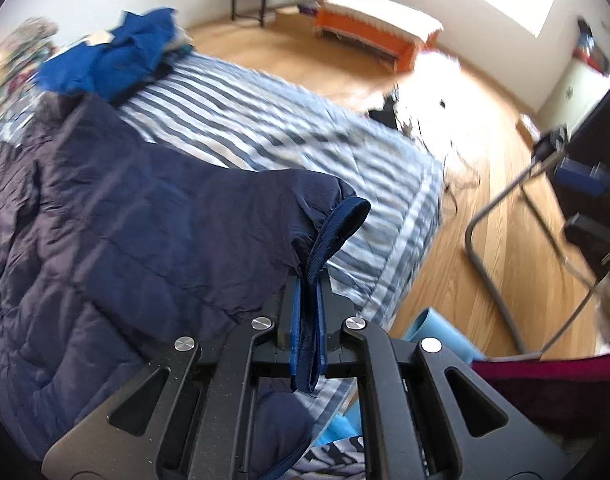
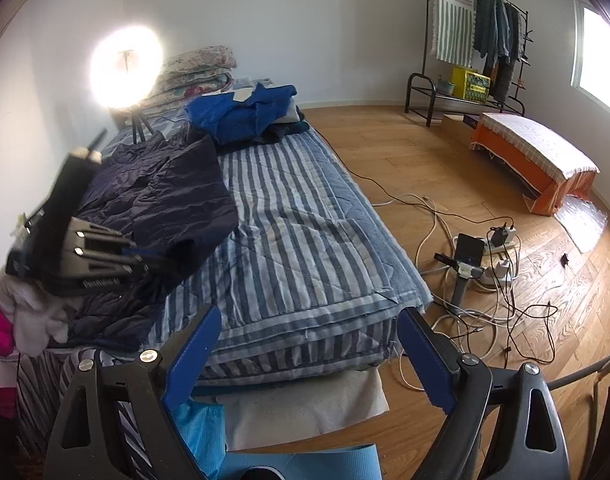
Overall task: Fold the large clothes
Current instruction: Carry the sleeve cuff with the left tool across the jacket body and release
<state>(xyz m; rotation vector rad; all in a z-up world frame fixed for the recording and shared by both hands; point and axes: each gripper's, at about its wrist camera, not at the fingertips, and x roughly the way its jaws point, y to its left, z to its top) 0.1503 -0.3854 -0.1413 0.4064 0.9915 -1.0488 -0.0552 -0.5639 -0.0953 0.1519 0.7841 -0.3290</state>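
Observation:
A navy quilted jacket (image 1: 105, 220) lies spread over the left side of a bed with a blue-and-white striped cover (image 1: 273, 128). My left gripper (image 1: 308, 280) is shut on the jacket's ribbed cuff (image 1: 337, 224), and the sleeve is lifted off the bed. In the right wrist view the jacket (image 2: 165, 196) lies at the left, with the left gripper (image 2: 139, 258) gripping its near edge. My right gripper (image 2: 309, 356) hangs open over the foot of the bed (image 2: 305, 240), holding nothing between its blue pads (image 2: 193, 352).
A heap of bright blue clothes (image 2: 245, 112) lies at the head of the bed, with folded quilts (image 2: 197, 72) and a lit ring lamp (image 2: 125, 66) behind. Cables and a power strip (image 2: 497, 248) litter the wooden floor. An orange bench (image 2: 533, 160) and a clothes rack (image 2: 485, 40) stand at the right.

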